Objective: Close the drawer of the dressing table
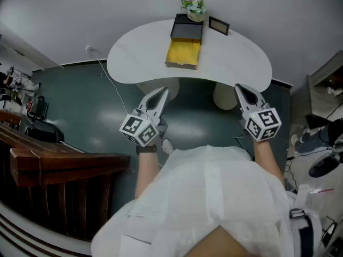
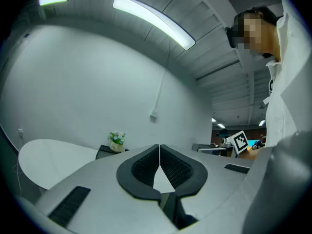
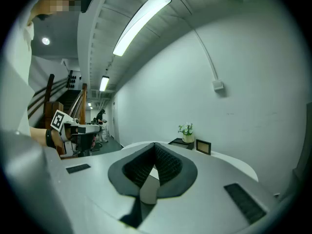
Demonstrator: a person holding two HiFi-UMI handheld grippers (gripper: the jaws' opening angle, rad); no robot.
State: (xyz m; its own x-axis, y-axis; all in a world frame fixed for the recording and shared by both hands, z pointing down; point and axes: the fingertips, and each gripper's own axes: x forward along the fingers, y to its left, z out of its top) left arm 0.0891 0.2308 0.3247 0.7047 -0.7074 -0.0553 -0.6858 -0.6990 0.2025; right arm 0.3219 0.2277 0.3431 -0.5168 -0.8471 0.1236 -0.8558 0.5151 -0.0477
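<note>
**Drawer open, both grippers empty**

Head view: one yellow drawer (image 1: 183,54) stands pulled out of one black box (image 1: 187,28) on the dressing table (image 1: 134,58), well ahead of the left gripper (image 1: 162,93) and right gripper (image 1: 239,89). It looks light and free-sliding, so push its front edge squarely.

Left gripper view: fingers together, nothing between.

Right gripper view: likewise together. One potted plant (image 3: 186,132) and one picture frame (image 3: 203,146) stand beyond.
</note>
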